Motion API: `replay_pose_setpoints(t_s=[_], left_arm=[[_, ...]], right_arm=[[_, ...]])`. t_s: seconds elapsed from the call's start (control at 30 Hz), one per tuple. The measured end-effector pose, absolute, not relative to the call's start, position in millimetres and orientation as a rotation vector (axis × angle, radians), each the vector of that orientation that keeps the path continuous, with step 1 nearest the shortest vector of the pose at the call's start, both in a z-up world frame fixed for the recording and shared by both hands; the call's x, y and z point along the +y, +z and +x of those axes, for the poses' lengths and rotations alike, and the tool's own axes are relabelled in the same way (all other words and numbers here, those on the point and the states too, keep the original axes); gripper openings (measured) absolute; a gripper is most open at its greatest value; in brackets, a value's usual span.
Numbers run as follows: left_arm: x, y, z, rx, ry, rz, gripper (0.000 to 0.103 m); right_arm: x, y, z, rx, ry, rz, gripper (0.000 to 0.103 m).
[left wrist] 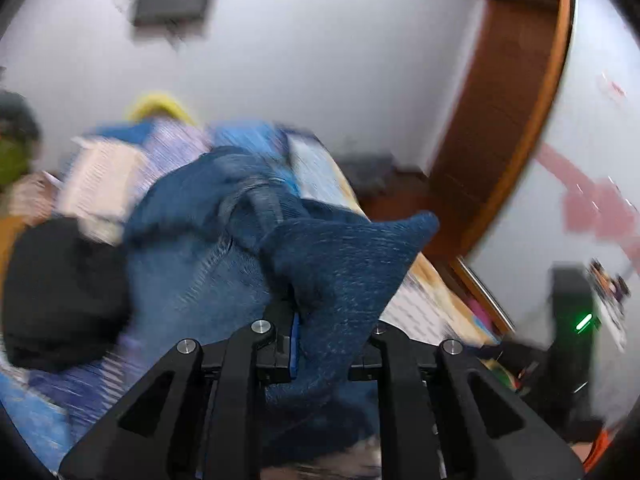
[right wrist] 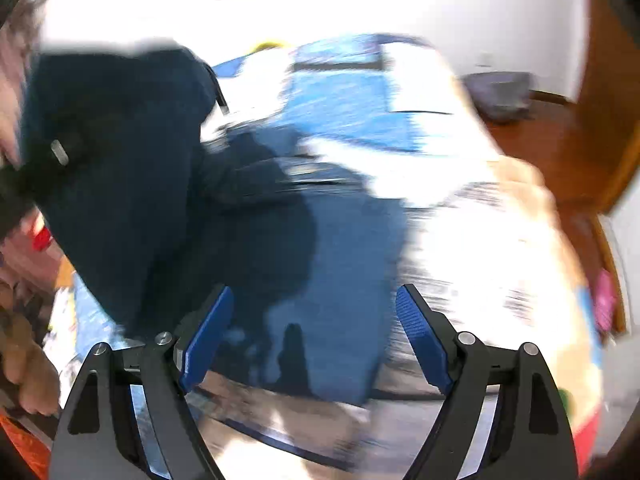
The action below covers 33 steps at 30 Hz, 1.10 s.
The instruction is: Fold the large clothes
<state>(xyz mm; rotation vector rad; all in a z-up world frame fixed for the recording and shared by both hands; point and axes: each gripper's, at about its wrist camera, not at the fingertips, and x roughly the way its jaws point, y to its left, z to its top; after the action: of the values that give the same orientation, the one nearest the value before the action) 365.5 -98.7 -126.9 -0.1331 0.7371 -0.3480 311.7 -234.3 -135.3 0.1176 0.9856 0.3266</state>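
While clamped tight in the left gripper (left wrist: pixel 326 344), blue jeans (left wrist: pixel 224 232) on the patterned bed (right wrist: pixel 460 232) could slip out or bunch up if pulled too fast. Tilted down toward the bed, both. Spread wide with nothing inside, right gripper (right wrist: pixel 312 332), just above the jeans' near end.

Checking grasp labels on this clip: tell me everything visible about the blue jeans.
The blue jeans look like mid-blue denim with a stitched seam and a darker, speckled fold. They are bunched and partly lifted, not flat, over a blue and white patterned bedspread. The left hand-held gripper is shut on one pointed fold, which sticks up and to the right. In the right wrist view the jeans lie below the open right hand-held gripper, whose blue pads do not touch them. Motion blur hides finer details.
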Motion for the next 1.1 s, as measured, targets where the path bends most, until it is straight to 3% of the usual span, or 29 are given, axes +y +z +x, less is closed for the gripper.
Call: replay_pose_setpoints(t_s=[0.17,0.27,0.5,0.73,0.97,1.1], left_arm=[[-150.6,-203.0,374.2,1.009,-0.478,-0.056,0.014],[-159.0,-213.3,353.9,0.988,-0.488,0.061,0.017],[-134.8,-179.0,324.1,0.98,-0.548,0.054,0.057],[-82.2,-152.1,316.5,0.862,-0.331,0.128,0.062],[-28.3,-197.3,329.9,0.988,-0.188,0.107,0.062],[-14.8,-211.2,318.1,0.978,-0.21,0.057,0.067]], right_arm=[[-299.1,-139.3,293.9,1.006,0.183,0.143,0.081],[-311.8,-137.9,282.8,1.017,0.181,0.165,0.081],[-305.5,-125.7,287.4,0.98,0.256,0.144,0.081],[-263.5,-113.1,294.8,0.939,0.364,0.122,0.081],[-235.4,-144.2,304.4,0.994,0.36,0.011,0.081],[-259.4,-170.7,301.3,1.056,0.352,0.046,0.082]])
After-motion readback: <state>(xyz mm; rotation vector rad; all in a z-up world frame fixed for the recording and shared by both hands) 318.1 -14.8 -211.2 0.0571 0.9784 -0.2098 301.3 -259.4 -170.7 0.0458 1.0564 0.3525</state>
